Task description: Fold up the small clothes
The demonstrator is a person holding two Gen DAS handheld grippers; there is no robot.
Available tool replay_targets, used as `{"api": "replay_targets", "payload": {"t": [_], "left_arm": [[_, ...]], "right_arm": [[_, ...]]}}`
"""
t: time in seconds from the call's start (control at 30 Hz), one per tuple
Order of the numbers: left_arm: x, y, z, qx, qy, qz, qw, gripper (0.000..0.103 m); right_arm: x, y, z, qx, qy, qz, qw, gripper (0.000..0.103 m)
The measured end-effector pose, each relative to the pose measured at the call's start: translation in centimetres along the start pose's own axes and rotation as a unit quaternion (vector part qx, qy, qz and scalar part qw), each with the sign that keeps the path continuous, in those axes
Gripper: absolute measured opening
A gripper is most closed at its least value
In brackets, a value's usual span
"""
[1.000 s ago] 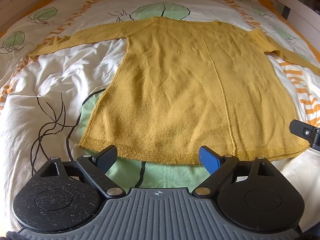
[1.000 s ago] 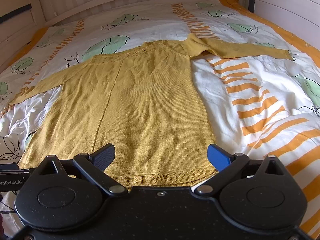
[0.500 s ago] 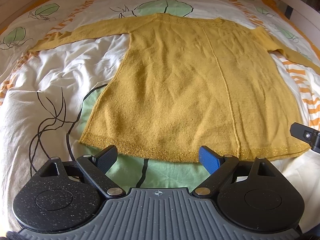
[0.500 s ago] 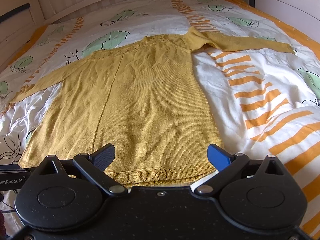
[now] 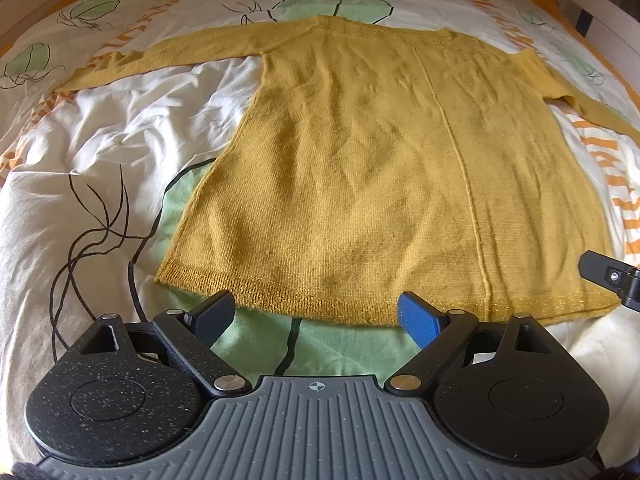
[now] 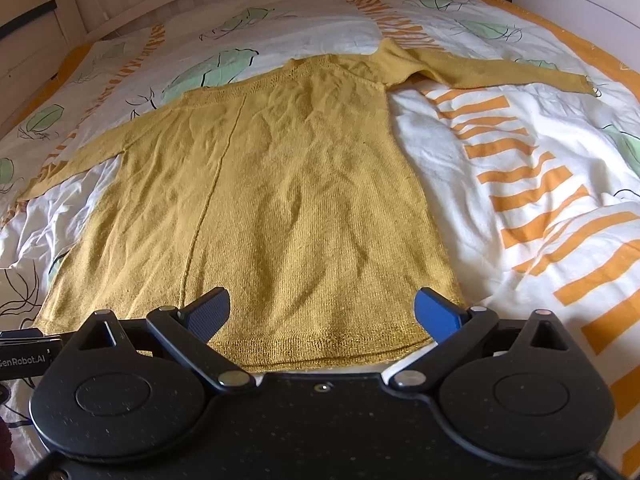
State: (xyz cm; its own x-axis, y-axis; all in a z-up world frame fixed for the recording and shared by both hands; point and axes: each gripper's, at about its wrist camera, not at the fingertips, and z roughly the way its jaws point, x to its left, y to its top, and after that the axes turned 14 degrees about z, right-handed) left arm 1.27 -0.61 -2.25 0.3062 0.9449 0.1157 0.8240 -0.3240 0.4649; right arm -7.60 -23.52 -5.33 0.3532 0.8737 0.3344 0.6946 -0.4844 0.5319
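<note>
duvet (image 5: 92, 152): white with leaf and orange-stripe print, covers the bed | sweater (image 5: 392, 176): mustard knit, flat on duvet, both sleeves spread sideways, hem toward the cameras | left gripper (image 5: 316, 314): 2 fingers spread wide just short of hem, holding nothing | right gripper (image 6: 322, 310): fingers spread wide over hem's right part, empty
</note>
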Motion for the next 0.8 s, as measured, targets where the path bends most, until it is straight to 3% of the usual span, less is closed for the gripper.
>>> {"api": "replay_targets", "payload": {"t": [0.37,0.8], "left_arm": [[0.5,1.8,1.1,0.002,0.004,0.002,1.0,0.089],[0.6,9.0,3.2,-0.061,0.032,0.02,0.9974,0.089]], "right_arm": [[-0.4,1.6,2.1,0.031,0.013,0.017,0.999,0.099],[-3.5,8.7,5.0,0.013,0.012,0.029,0.999,0.099]]}}
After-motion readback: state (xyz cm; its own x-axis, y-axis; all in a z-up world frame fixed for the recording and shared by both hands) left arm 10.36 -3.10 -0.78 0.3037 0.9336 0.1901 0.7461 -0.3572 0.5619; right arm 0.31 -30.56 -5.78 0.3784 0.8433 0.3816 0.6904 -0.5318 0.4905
